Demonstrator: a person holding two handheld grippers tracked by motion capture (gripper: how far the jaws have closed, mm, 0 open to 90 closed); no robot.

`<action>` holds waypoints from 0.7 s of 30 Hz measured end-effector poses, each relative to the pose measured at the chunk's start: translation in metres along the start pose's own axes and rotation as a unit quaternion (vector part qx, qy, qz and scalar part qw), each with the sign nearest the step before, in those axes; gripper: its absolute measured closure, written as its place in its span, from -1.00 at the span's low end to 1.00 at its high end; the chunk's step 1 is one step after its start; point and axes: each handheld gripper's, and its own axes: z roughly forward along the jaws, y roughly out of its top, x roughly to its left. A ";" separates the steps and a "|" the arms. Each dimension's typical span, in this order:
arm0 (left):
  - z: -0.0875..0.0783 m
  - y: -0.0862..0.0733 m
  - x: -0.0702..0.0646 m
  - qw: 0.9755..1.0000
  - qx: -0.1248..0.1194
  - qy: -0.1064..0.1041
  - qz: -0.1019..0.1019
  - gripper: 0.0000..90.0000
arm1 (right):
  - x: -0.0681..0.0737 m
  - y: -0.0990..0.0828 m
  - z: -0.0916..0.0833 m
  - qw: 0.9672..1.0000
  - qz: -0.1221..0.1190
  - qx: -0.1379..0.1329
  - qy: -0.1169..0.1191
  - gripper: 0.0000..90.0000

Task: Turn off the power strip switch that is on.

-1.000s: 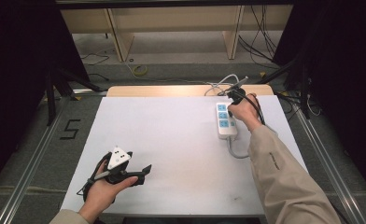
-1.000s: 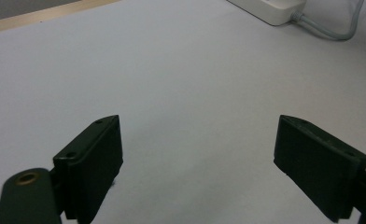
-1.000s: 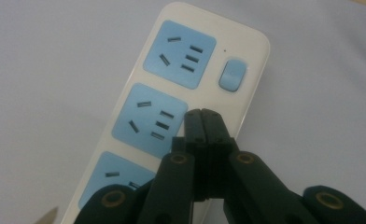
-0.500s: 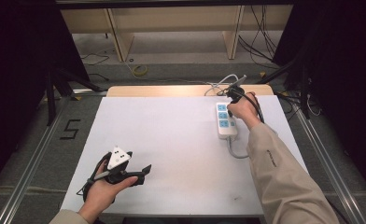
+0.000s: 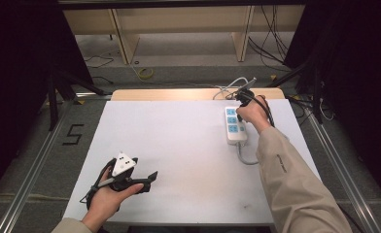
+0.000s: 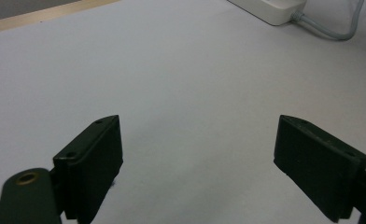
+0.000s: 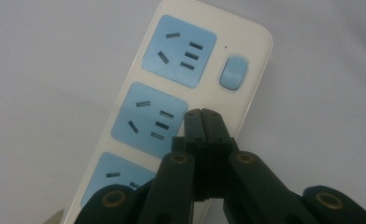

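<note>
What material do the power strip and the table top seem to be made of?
Power strip: probably hard plastic, cream body with a soft sheen and rounded edges, light blue socket faces and switch. Its cable looks like grey rubbery sheathing. Table top: a matte white surface, perhaps laminate or board; a wooden-looking strip shows at the far edge.

White power strip [image 5: 236, 126] with three blue sockets lies flat on table's right.

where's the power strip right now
In the high view the power strip lies on the right side of the white table, near its far edge, directly under the shut right gripper.
</note>
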 end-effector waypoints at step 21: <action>0.000 0.000 0.000 1.000 -0.001 0.000 0.000 -0.67 | 0.000 0.001 0.001 1.000 0.003 0.009 0.005 1.00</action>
